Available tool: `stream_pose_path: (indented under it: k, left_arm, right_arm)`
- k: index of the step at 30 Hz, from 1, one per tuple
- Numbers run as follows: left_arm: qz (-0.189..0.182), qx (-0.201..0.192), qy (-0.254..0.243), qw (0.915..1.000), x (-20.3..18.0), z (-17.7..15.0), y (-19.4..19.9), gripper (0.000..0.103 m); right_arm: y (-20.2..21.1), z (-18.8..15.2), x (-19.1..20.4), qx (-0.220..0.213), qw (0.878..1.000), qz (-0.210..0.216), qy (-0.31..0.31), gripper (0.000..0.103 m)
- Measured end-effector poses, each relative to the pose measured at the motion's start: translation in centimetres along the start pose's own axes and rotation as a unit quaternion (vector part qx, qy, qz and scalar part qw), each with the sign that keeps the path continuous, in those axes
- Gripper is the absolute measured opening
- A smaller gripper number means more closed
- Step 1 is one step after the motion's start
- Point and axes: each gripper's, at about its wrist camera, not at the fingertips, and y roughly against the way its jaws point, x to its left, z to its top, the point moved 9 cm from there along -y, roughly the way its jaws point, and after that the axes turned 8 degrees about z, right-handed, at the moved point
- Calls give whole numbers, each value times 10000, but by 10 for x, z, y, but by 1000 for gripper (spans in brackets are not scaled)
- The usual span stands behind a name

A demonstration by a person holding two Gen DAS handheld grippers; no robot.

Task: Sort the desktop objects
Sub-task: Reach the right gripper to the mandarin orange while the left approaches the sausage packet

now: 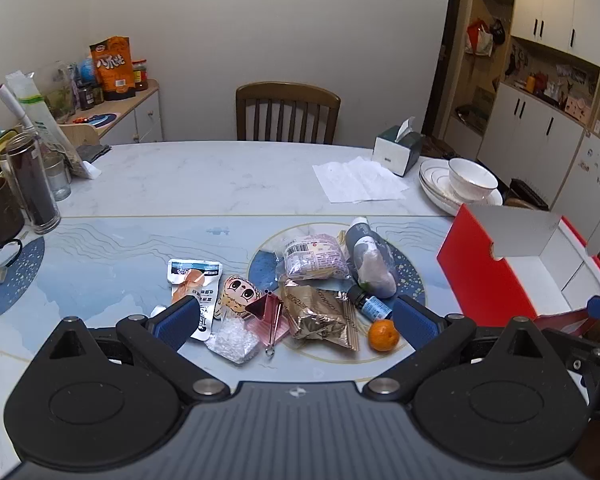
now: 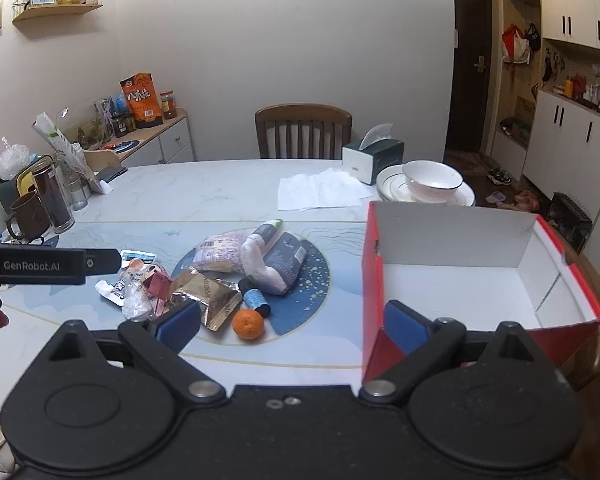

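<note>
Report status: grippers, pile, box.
Left gripper and right gripper: jaws open, empty. Pile untouched on mat: orange, gold packet, small bottle. Red box empty. Nothing blocking.

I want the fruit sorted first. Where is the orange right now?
The orange lies on the table at the near right edge of the pile, just in front of the small dark bottle and right of the gold snack packet; the red box stands further right.
</note>
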Motion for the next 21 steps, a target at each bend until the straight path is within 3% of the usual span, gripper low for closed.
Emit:
stream_pose_path:
  k: [13, 21]
  left_arm:
    - [-202, 337, -557, 9977, 31, -16, -74, 102]
    - [-33, 658, -598, 9960, 67, -19, -121, 102]
  right_arm:
    - [-75, 2, 13, 432, 9990, -46, -107, 97]
    - [-120, -4, 16, 749, 9968, -216, -189, 95]
